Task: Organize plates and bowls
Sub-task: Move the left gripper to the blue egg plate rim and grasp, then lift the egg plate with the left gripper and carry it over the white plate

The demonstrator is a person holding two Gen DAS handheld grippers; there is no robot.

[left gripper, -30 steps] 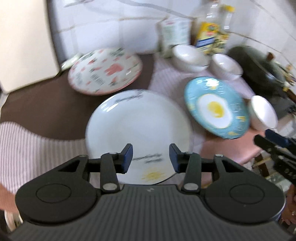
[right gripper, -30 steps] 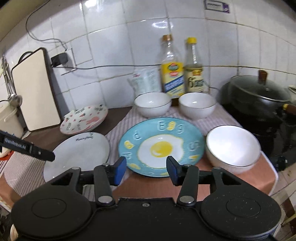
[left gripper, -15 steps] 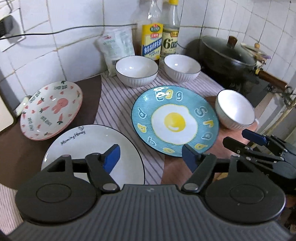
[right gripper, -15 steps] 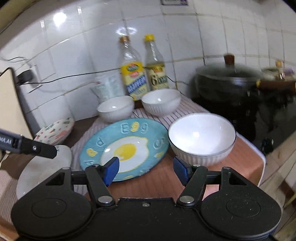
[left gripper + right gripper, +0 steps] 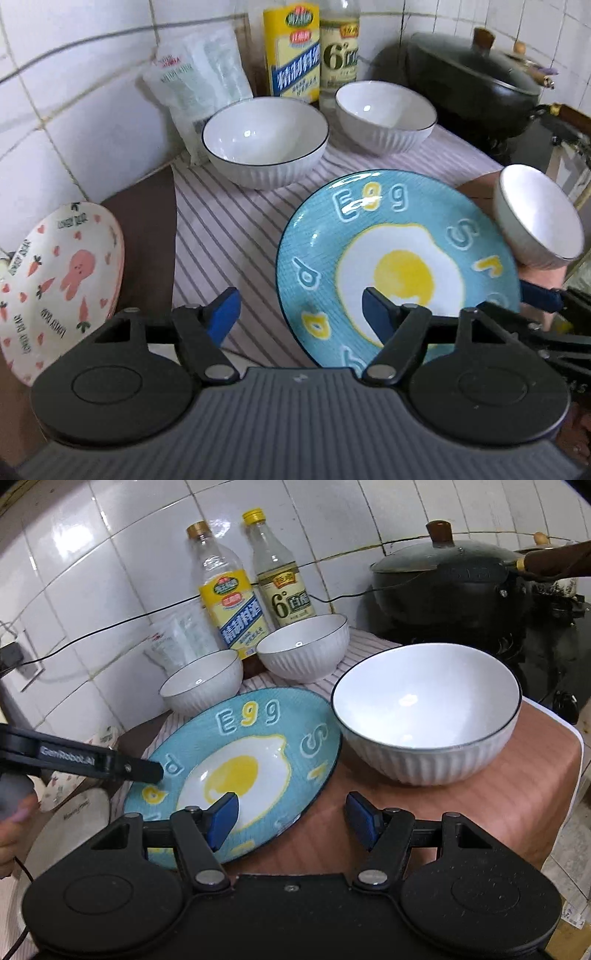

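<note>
Blue egg plate [image 5: 236,760] flat, centre; three white bowls [image 5: 424,716] around; bunny plate [image 5: 55,280] left.

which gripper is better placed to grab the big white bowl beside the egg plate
Right. The right gripper is open with the big white bowl just ahead, nothing between. The left gripper, also open, faces the egg plate, and the bowl sits far off to its right.

left gripper [image 5: 301,310]: black, blue pads | right gripper [image 5: 291,821]: black, blue pads, silver screws
</note>
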